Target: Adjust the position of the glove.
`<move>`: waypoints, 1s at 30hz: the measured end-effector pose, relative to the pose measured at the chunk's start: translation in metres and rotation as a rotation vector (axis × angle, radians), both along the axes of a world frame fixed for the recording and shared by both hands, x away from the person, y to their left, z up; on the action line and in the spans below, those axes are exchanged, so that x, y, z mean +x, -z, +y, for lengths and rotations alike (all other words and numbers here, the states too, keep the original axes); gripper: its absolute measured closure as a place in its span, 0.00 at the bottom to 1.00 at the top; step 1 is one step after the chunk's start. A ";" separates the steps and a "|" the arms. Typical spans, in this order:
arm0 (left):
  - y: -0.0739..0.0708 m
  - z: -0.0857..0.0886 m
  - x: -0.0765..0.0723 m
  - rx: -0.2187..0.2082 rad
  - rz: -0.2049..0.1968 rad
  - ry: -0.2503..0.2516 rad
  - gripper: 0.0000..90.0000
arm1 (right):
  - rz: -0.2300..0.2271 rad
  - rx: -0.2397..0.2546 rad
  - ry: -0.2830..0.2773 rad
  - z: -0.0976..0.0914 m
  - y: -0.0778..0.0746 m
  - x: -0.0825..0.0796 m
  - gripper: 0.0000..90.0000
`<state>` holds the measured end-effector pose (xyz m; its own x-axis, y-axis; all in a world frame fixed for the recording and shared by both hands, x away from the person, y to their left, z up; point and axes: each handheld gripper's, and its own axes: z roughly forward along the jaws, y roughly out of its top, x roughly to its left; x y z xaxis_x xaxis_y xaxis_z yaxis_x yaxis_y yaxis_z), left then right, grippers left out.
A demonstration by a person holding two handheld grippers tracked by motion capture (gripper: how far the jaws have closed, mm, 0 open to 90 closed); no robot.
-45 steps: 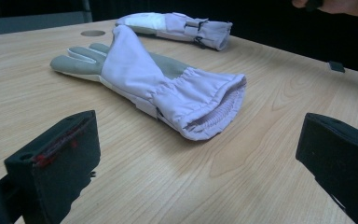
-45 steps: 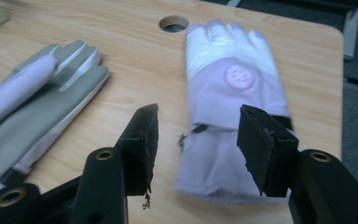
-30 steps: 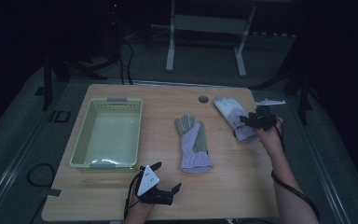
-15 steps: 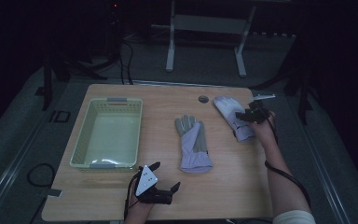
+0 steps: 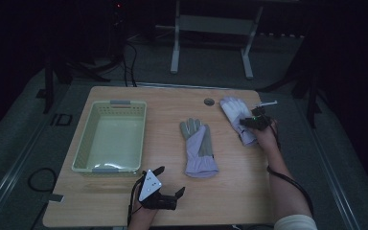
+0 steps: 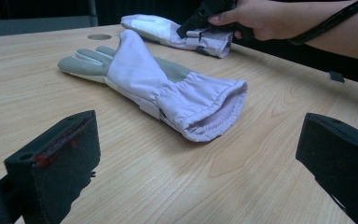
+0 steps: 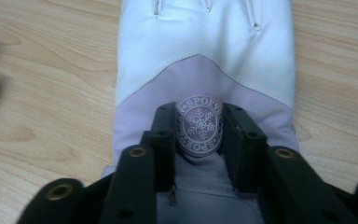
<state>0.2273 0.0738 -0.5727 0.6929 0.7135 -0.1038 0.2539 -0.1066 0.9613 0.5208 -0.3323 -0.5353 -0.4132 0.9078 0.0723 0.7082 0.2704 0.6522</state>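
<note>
Left gripper (image 5: 168,191) sat at the near edge of the wooden table (image 5: 239,191), left of centre, its jaws spread wide with nothing between them; in the left gripper view both black jaws framed bare tabletop. Just beyond it lay the near glove (image 6: 168,93), lavender with grey fingers, flat at mid-table, its cuff opening towards the near edge and its fingers pointing away. To its left stood the pale green basket (image 5: 84,151), well apart from the glove.

Farther off, at the right rear of the table, lay the far glove (image 5: 232,109), white and lavender, flat. Right gripper (image 7: 198,128) was down on its cuff end, jaws drawn in against a raised fold of fabric bearing the round snowflake badge (image 7: 199,128), pinching it between the pads. The person's right hand (image 5: 263,136) gripped the tool from the near side. A small round grommet (image 5: 209,101) sat in the table near the rear edge, between the two gloves.
</note>
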 end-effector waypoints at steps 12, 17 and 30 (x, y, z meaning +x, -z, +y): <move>0.000 -0.001 0.000 0.011 0.002 -0.003 0.00 | -0.023 0.050 0.081 -0.004 -0.022 -0.021 0.88; 0.000 -0.002 0.000 0.021 -0.002 0.000 0.00 | -0.049 0.064 0.111 -0.006 -0.041 -0.041 0.88; -0.001 -0.004 -0.001 0.031 -0.014 0.002 0.00 | -0.100 0.090 0.243 -0.014 -0.082 -0.113 0.88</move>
<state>0.2265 0.0698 -0.5722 0.6955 0.7149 -0.0720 0.2401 -0.1368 0.9611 0.4075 -0.3467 -0.4538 -0.1937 0.9728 0.1271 0.6762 0.0385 0.7357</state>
